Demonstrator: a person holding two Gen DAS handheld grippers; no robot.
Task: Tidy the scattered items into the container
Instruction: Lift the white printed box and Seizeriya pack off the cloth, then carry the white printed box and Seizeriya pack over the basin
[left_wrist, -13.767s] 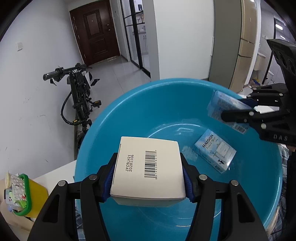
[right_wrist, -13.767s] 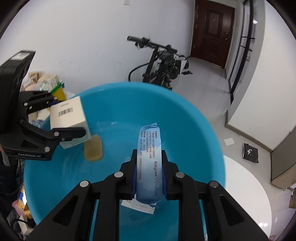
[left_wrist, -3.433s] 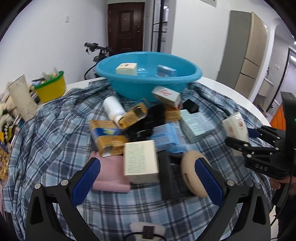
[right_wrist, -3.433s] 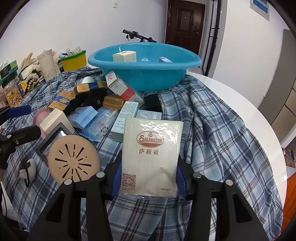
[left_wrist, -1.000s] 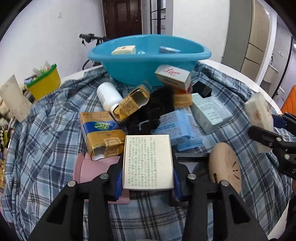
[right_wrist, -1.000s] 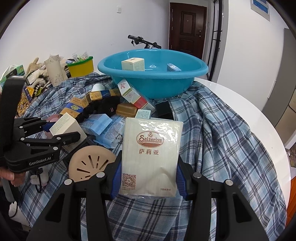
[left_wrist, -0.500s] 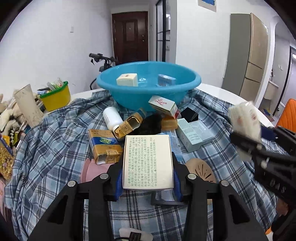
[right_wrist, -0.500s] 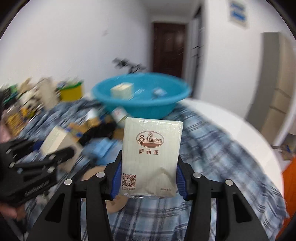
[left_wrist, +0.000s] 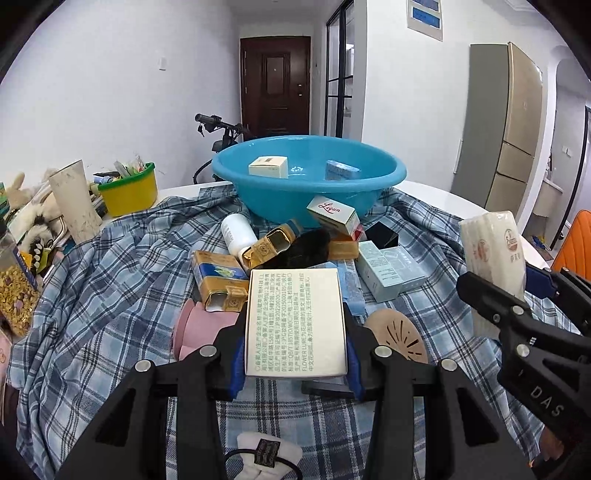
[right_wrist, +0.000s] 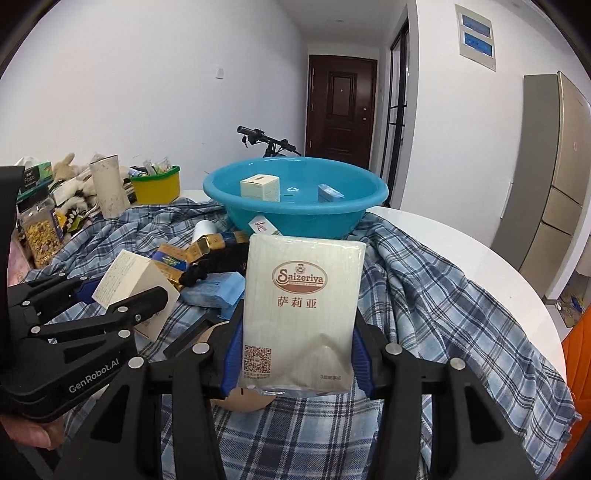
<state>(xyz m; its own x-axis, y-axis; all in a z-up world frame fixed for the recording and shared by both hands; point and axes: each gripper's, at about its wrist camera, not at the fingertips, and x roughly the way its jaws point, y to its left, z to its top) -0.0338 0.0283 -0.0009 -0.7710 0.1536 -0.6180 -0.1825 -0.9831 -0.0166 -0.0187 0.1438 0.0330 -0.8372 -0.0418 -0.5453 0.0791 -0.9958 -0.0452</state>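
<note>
Left gripper (left_wrist: 295, 363) clamping white box (left_wrist: 296, 321), hiding items beneath, right gripper (right_wrist: 297, 363) clamping napkin pack (right_wrist: 301, 314), black lump mid-cloth unidentifiable, basin (left_wrist: 310, 184) at table's far edge, hair tie (left_wrist: 264, 456) only in left view.

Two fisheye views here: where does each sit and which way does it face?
Left wrist: on the left gripper, facing the blue basin; its fingers clamp a white box; right gripper at right.
Right wrist: on the right gripper, same heading; fingers clamp a Saizeriya packet; left gripper and a fingertip at left.
Shared: basin, plaid cloth, both held items.
</note>
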